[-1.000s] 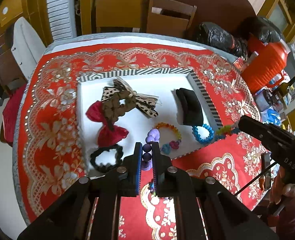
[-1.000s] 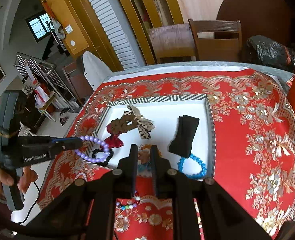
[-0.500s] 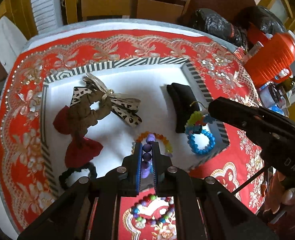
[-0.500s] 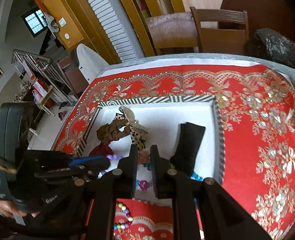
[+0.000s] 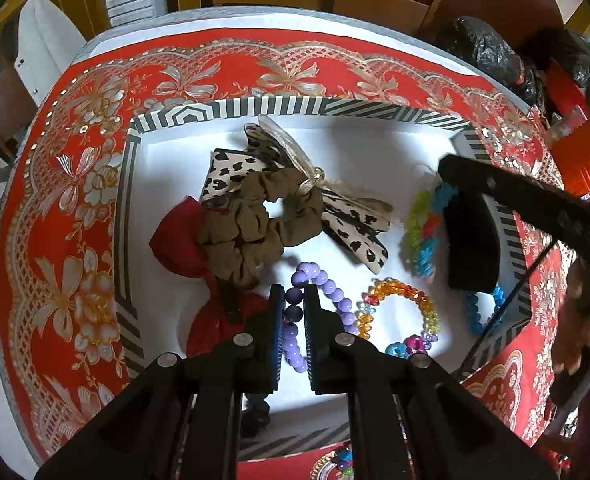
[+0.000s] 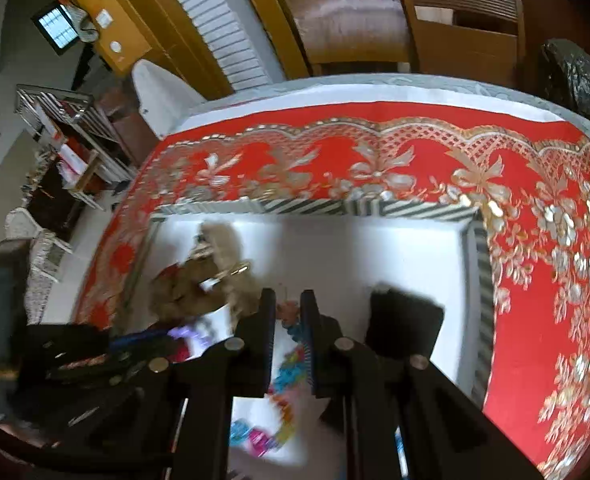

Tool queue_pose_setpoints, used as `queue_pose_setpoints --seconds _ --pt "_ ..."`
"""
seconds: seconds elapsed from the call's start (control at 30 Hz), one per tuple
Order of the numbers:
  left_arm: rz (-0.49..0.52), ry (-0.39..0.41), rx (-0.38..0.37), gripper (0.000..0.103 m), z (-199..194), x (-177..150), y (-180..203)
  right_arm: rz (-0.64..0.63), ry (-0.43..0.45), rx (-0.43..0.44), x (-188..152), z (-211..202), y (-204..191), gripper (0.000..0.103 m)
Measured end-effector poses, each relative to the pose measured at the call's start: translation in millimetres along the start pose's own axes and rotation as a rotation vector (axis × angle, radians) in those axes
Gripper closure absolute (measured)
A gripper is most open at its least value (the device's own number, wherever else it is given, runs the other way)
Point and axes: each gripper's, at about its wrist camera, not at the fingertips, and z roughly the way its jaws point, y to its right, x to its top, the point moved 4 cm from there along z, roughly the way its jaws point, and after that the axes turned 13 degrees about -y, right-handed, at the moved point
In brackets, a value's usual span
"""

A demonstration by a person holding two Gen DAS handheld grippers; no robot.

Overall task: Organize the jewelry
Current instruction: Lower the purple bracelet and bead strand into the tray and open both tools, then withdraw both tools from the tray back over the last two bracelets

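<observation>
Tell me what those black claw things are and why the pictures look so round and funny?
A person holds a pinching tool in each hand, and each one carries a tiny wide-eyed camera, so the pictures bend. One picture looks along the left tool, which pinches a purple bead bracelet. The other picture looks along the right tool, which pinches a fuzzy rainbow bracelet. Both hang over a white tray with a striped rim on a red tablecloth. In the tray lie a brown scrunchie, a leopard bow, a red bow, an orange bead bracelet and a black cloth piece.
</observation>
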Motion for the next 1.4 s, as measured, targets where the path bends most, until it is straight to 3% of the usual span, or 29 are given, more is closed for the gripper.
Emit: queue_pose_setpoints --seconds 0.37,0.73,0.87,0.9,0.93,1.0,1.23,1.4 --pt "-0.018 -0.001 0.02 0.103 10 10 -2 0.031 0.009 0.01 31 31 20 0.09" --pt "-0.026 0.002 0.055 0.103 14 8 -3 0.061 -0.008 -0.007 40 43 31 0.09" --pt "-0.03 0.006 0.065 0.103 15 8 -3 0.093 -0.019 -0.003 37 37 33 0.067" --pt "-0.023 0.0 0.078 0.101 16 8 -2 0.088 -0.006 0.003 35 32 32 0.067" --pt "-0.019 -0.004 0.085 0.089 16 7 -1 0.085 -0.001 0.003 32 28 31 0.067" --pt "-0.017 -0.006 0.088 0.081 16 6 0 0.084 0.011 0.005 25 16 29 0.066" --pt "-0.011 0.038 0.087 0.08 -7 -7 6 0.016 0.087 -0.002 -20 -37 3 0.058" --pt "-0.013 0.112 0.096 0.08 -39 -26 10 0.008 0.142 0.036 -65 -75 -15 0.05"
